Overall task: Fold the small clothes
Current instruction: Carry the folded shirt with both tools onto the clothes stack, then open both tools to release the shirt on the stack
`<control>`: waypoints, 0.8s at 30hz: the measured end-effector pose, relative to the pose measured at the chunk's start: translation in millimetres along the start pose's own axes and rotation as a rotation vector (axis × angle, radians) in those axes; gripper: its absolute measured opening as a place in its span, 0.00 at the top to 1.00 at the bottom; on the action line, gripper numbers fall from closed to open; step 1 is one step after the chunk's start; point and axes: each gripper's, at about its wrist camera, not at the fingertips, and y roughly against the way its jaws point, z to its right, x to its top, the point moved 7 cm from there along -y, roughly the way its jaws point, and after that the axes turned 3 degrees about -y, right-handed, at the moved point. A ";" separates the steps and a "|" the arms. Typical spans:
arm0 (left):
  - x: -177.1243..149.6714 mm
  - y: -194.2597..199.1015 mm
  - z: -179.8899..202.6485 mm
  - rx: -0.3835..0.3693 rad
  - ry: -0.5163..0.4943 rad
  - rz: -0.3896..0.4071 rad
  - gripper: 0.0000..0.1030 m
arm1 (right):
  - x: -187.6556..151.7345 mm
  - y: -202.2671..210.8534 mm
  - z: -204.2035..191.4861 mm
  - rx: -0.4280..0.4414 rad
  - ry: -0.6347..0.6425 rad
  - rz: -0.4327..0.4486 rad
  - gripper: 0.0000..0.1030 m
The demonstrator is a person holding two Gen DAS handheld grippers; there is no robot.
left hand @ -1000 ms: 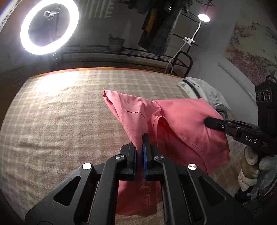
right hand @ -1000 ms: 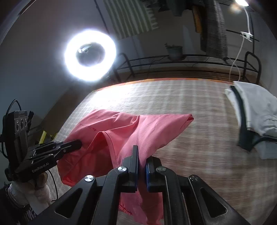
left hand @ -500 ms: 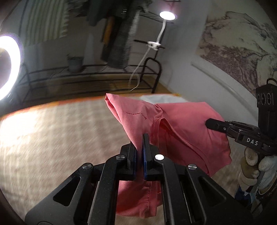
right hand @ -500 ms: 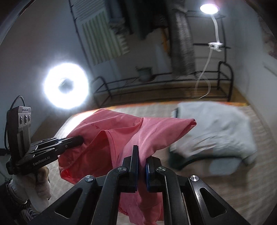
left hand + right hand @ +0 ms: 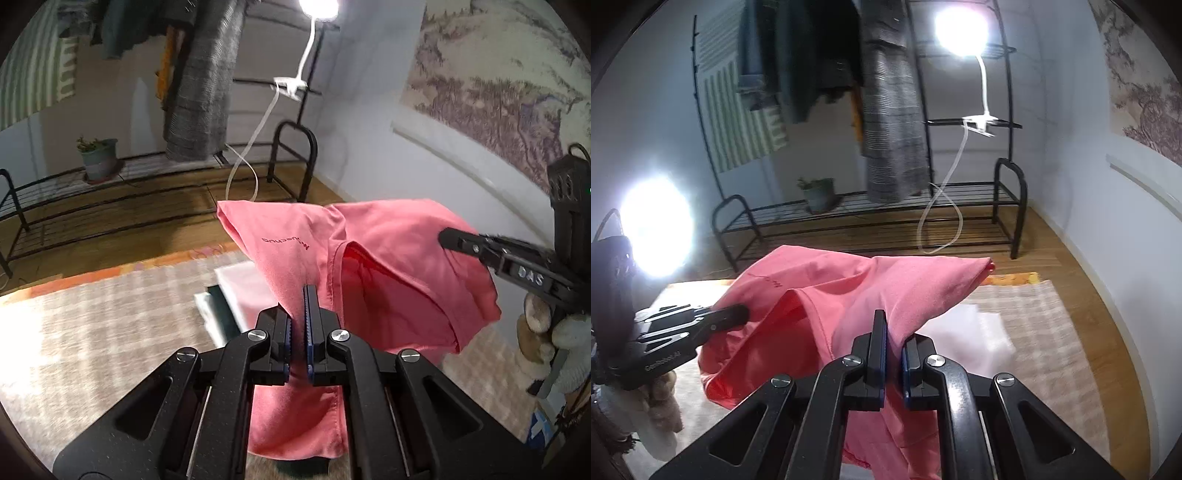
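Folded pile (image 5: 236, 295) below lifted garment (image 5: 376, 266)

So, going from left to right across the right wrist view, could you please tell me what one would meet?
Ring light → left gripper → potted plant → grey hanging garment → clip lamp → wall painting.

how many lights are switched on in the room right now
2. A clip-on lamp glows at the top of the black rack against the back wall; a second bright light glares at far left. Others may be out of view.
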 end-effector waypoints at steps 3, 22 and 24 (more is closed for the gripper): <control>-8.5 -18.9 2.2 0.034 -0.030 -0.044 0.94 | -5.8 -22.4 26.1 -0.067 -0.007 -0.040 0.89; -9.9 110.0 19.1 0.084 -0.093 0.090 0.53 | -10.1 43.4 11.7 -0.114 -0.074 0.021 0.73; -13.2 138.4 20.0 0.092 -0.099 0.109 0.53 | -14.0 63.8 -1.9 -0.102 -0.084 0.032 0.73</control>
